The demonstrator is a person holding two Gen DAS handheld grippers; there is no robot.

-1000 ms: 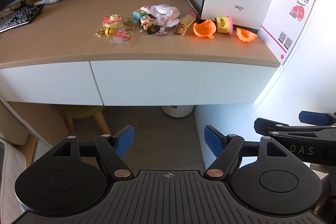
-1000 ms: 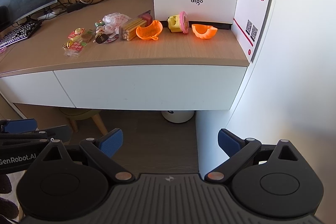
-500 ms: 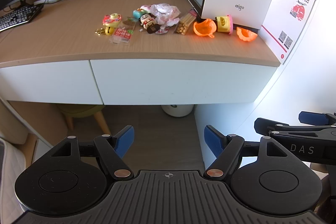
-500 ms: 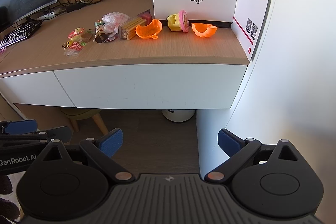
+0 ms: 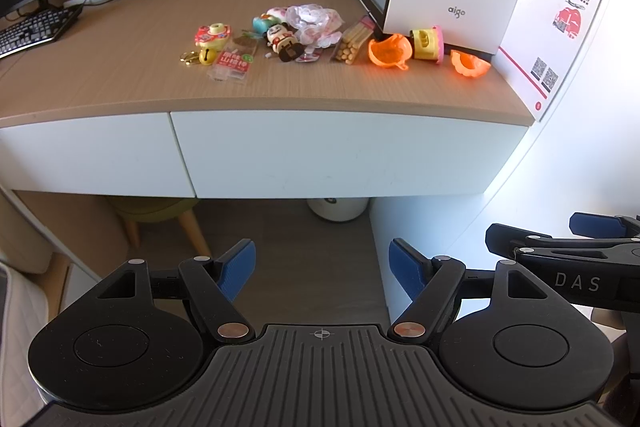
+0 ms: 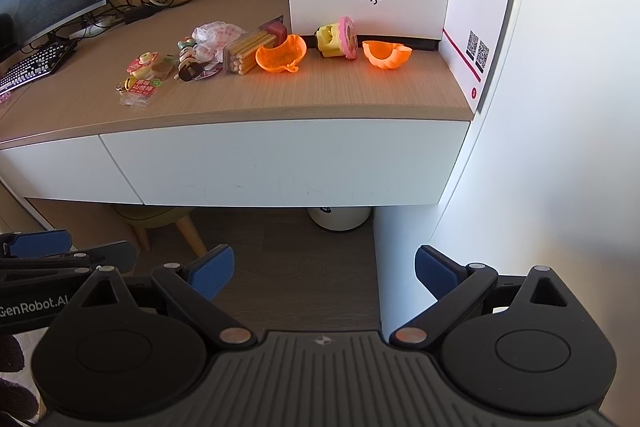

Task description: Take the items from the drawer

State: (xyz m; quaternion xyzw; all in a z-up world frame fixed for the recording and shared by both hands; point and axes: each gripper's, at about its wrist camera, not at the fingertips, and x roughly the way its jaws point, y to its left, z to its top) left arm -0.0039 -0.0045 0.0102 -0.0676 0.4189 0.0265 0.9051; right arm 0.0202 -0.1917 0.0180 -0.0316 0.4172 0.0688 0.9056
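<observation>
The drawer [image 5: 340, 155], a wide flat white front with no visible handle, sits closed across the middle of the left wrist frame, flush under the edge of the light wooden desktop [image 5: 120, 75]; a narrower white drawer front [image 5: 88, 155] adjoins it at the left. Above, in the upper centre, small items lie on the desktop: an orange plastic scoop-shaped cup [image 5: 390, 51], a yellow and pink toy [image 5: 428, 43], an orange shell-shaped piece [image 5: 470, 63] and a clear pack of yellow sticks [image 5: 352, 41]. The left gripper [image 5: 322, 269] hangs low in the frame, well apart from the drawer, its jaws spread wide and empty; the right gripper [image 6: 324, 273] likewise stands wide and holds nothing. With no handle to catch, the likely trouble is a finger slipping off the smooth front or hooking the wrong panel at the seam. A hard tug could also jolt the desk and roll the toys near the edge.
</observation>
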